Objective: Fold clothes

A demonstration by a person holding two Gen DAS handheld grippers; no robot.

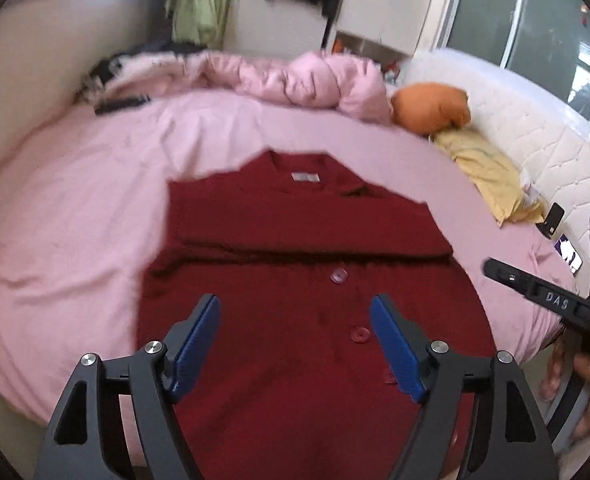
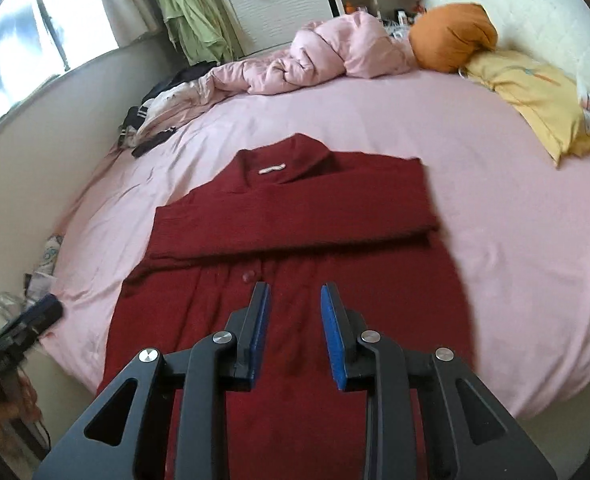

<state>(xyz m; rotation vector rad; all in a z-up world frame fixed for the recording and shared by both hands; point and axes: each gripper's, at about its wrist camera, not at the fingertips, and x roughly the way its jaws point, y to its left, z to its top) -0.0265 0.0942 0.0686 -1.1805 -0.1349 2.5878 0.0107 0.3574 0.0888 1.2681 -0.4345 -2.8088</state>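
A dark red buttoned cardigan (image 1: 295, 280) lies flat on the pink bed sheet (image 1: 75, 220), collar at the far end, both sleeves folded across the chest. My left gripper (image 1: 295, 312) hovers above its lower front, jaws wide apart, nothing between the blue pads. In the right wrist view the same cardigan (image 2: 295, 216) lies ahead, and my right gripper (image 2: 295, 300) hangs over its lower part with a narrow gap between the pads, holding nothing. The right gripper's black finger (image 1: 535, 292) shows at the right edge of the left wrist view.
A crumpled pink duvet (image 2: 327, 56), an orange pillow (image 2: 451, 36) and a yellow cloth (image 2: 535, 96) lie at the far side of the bed. Dark clothes (image 2: 151, 120) are heaped at the left by the wall. A phone (image 1: 551, 220) lies at the bed's right edge.
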